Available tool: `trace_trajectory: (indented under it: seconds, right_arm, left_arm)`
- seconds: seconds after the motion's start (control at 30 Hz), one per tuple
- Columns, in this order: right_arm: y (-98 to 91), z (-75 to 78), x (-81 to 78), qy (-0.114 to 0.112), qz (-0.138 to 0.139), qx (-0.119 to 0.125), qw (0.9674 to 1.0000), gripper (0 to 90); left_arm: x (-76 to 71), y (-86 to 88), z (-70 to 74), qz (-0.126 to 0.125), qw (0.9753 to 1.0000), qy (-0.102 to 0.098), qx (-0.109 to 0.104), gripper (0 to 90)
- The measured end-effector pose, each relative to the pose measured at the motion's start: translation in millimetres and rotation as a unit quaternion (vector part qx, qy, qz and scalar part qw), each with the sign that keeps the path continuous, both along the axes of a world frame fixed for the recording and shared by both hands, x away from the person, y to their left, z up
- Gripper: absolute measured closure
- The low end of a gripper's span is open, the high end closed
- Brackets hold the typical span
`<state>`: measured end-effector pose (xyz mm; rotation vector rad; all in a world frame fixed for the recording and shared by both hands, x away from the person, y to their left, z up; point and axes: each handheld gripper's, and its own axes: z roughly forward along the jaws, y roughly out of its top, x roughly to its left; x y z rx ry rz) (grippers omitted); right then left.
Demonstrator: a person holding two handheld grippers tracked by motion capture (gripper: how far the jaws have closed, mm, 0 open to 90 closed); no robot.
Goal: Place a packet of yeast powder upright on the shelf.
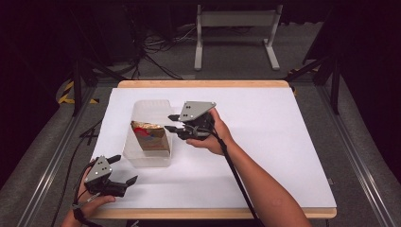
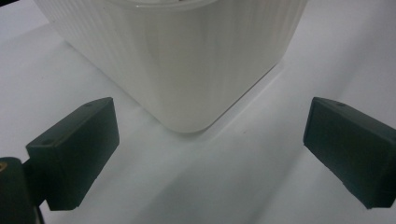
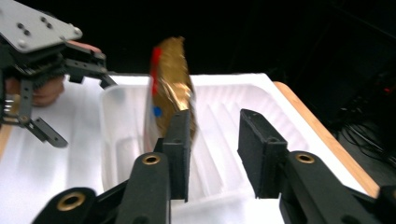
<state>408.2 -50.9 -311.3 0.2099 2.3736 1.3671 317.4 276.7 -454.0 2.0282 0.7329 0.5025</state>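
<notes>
Underneath everything lies the wooden-edged table with its white sheet cover [image 1: 265,142], and beyond its far edge a white metal stand [image 1: 236,28] and a tangle of dark cables [image 1: 156,47] sit on the grey floor. Left of the table's middle stands the translucent white ribbed plastic tub [image 1: 142,158], whose rounded near corner [image 2: 187,93] looms close ahead in the left gripper view. Inside the tub a gold foil snack bag with red and blue print [image 1: 150,135] stands on edge, tilted, its top rising above the rim [image 3: 170,88]. The right gripper [image 1: 174,123] hovers at the tub's right rim with its jaws parted, empty, one jaw just beside the bag. The left gripper [image 1: 124,169] rests low near the table's front left, just short of the tub, jaws spread wide around nothing.
</notes>
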Motion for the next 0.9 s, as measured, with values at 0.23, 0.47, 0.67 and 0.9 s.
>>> trace_trajectory:
  seconds: [0.23, 0.47, 0.67, 0.9]
  right_arm:
    - [-25.8, 2.4, 1.3, -0.005, -0.035, -0.002, 0.9994, 61.9]
    - [-47.1, 1.1, 2.3, -0.008, -0.063, -0.006, 0.9979, 58.8]
    - [-62.8, -1.4, 1.2, -0.009, -0.08, -0.016, 0.9967, 59.4]
    - [-82.0, -4.4, 0.5, -0.012, -0.102, -0.027, 0.9943, 58.0]
  left_arm:
    - [0.0, -1.1, 0.2, 0.002, 1.0, 0.001, 0.0, 4.3]
    - [0.4, -1.2, 0.1, 0.001, 1.0, 0.001, 0.001, 4.3]
    - [0.7, -1.8, 0.0, 0.0, 1.0, 0.001, 0.001, 4.3]
    - [1.2, -1.9, 0.1, 0.0, 1.0, 0.001, 0.002, 4.3]
